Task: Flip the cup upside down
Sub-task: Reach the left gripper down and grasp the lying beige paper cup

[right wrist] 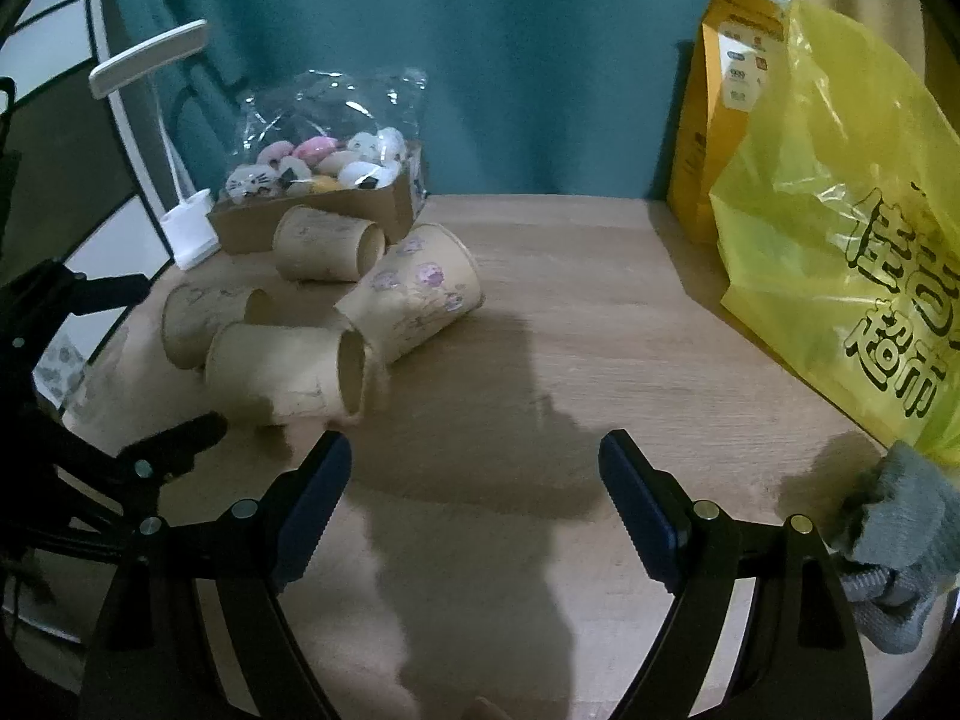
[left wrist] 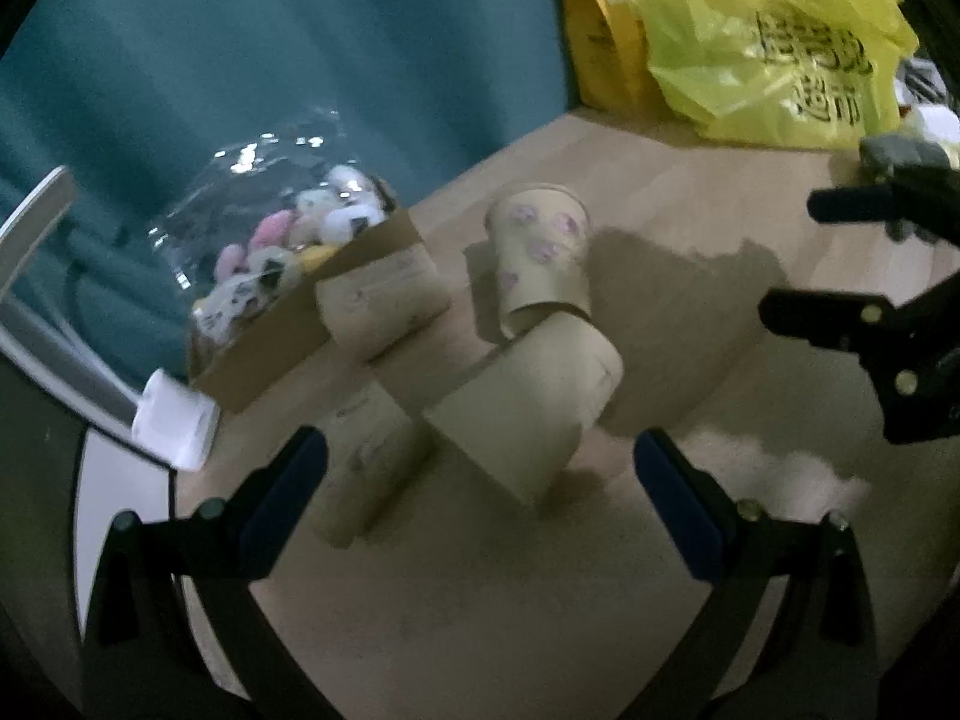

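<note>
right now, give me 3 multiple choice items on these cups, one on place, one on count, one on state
1. Where does the cardboard box of soft toys stand?
A. behind the cups, by the curtain
B. under the yellow bag
C. between the right gripper's fingers

2. How many paper cups are on the table?
A. two
B. four
C. six

3. How does the cup with pink prints stand?
A. upright
B. upside down
C. on its side

Answers: 1 A, the box sits beyond the cups at the table's back edge. 2 B, three plain cups and one printed. 3 C, it lies tipped over, its rim facing sideways.
</note>
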